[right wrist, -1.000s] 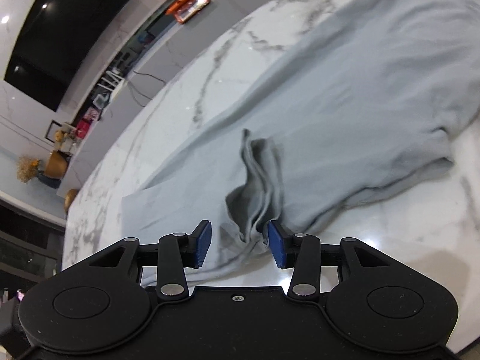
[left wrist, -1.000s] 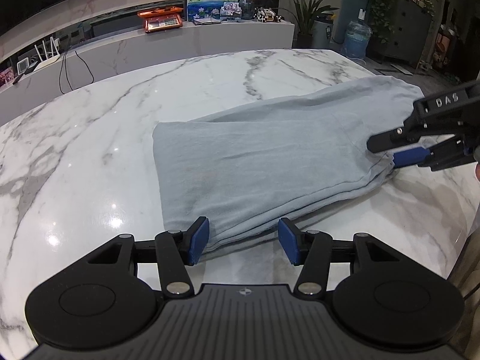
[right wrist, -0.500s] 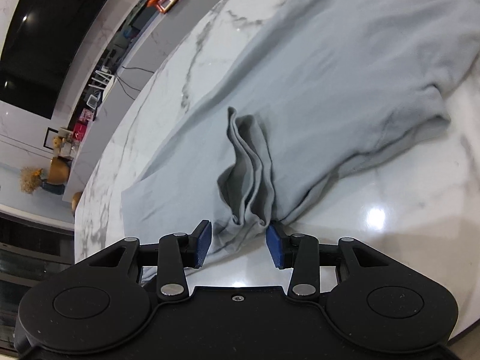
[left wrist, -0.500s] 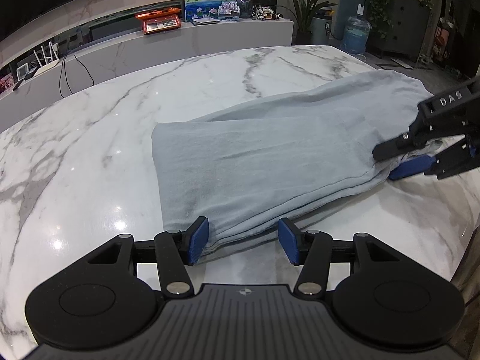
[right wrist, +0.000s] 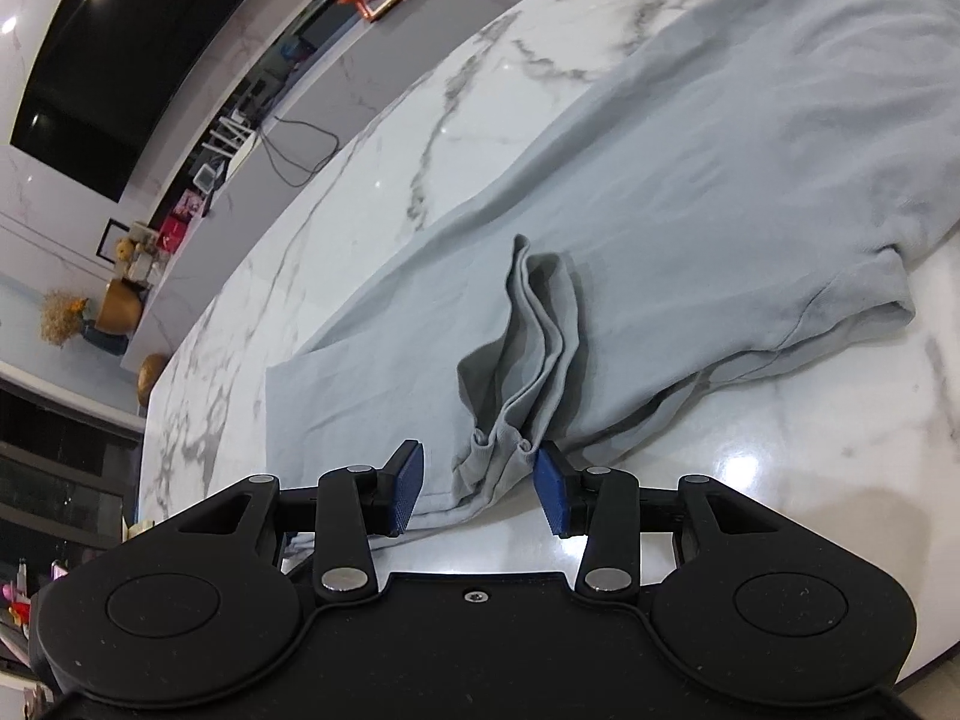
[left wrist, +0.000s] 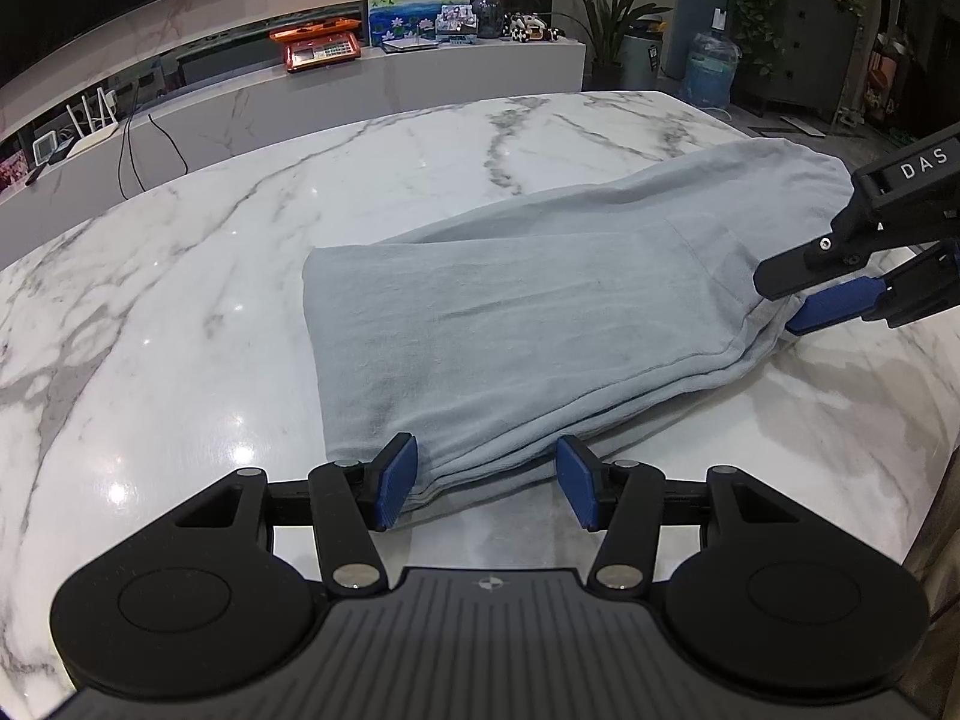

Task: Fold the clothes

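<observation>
A grey garment (left wrist: pixel 540 324) lies folded lengthwise on the white marble table (left wrist: pixel 180 300). My left gripper (left wrist: pixel 486 483) is open, its blue pads on either side of the garment's near hem edge. My right gripper (right wrist: pixel 480 486) is open around a bunched, ridged fold of the same garment (right wrist: pixel 690 192); the right pad touches the cloth. The right gripper also shows in the left wrist view (left wrist: pixel 804 300) at the garment's right edge, one finger above the cloth and one below.
A low marble counter (left wrist: pixel 360 96) behind the table carries an orange scale (left wrist: pixel 315 51), a painting and small items. A plant and a water jug (left wrist: pixel 711 72) stand at the back right. The table's edge runs close on the right.
The right gripper has drawn back slightly toward the garment's edge, pulling the bunched fold up into a taller ridge. The left gripper has barely moved.
</observation>
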Demonstrator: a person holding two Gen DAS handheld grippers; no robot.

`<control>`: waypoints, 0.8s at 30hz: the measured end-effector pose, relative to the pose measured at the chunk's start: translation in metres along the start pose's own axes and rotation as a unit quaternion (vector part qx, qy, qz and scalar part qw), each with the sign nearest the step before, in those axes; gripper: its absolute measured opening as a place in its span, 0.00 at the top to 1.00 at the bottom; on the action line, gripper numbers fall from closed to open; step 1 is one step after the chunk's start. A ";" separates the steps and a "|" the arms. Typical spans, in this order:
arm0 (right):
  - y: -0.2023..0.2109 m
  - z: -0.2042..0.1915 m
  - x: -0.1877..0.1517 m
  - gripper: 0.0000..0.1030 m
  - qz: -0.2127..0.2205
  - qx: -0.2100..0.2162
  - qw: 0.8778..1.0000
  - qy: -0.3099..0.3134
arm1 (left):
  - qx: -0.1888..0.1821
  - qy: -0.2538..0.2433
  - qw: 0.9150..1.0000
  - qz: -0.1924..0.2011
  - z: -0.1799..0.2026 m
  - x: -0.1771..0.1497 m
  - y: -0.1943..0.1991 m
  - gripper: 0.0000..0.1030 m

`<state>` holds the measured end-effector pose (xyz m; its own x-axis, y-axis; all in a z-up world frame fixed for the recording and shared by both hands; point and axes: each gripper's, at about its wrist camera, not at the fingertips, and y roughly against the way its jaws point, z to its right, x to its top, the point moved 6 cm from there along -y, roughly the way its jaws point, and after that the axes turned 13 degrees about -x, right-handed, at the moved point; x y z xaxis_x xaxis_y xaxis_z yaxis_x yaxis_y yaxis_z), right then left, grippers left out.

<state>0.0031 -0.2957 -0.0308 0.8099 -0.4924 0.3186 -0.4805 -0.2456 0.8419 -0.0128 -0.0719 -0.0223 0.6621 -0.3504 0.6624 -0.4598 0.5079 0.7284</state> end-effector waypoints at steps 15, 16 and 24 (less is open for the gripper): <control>-0.017 -0.001 0.005 0.60 0.014 -0.020 1.000 0.003 | 0.002 -0.001 1.000 0.001 0.001 0.000 -0.001 0.52; -0.018 -0.003 0.004 0.60 0.014 -0.019 1.000 0.008 | 0.001 -0.002 1.000 0.001 0.001 0.000 -0.001 0.52; -0.014 -0.011 0.006 0.89 0.047 -0.030 0.997 0.046 | -0.013 0.007 1.000 0.019 -0.003 -0.001 0.004 0.52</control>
<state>0.0187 -0.2863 -0.0358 0.7910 -0.4318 0.4335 -0.5371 -0.1506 0.8300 -0.0136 -0.0665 -0.0205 0.6529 -0.3202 0.6865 -0.4695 0.5402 0.6984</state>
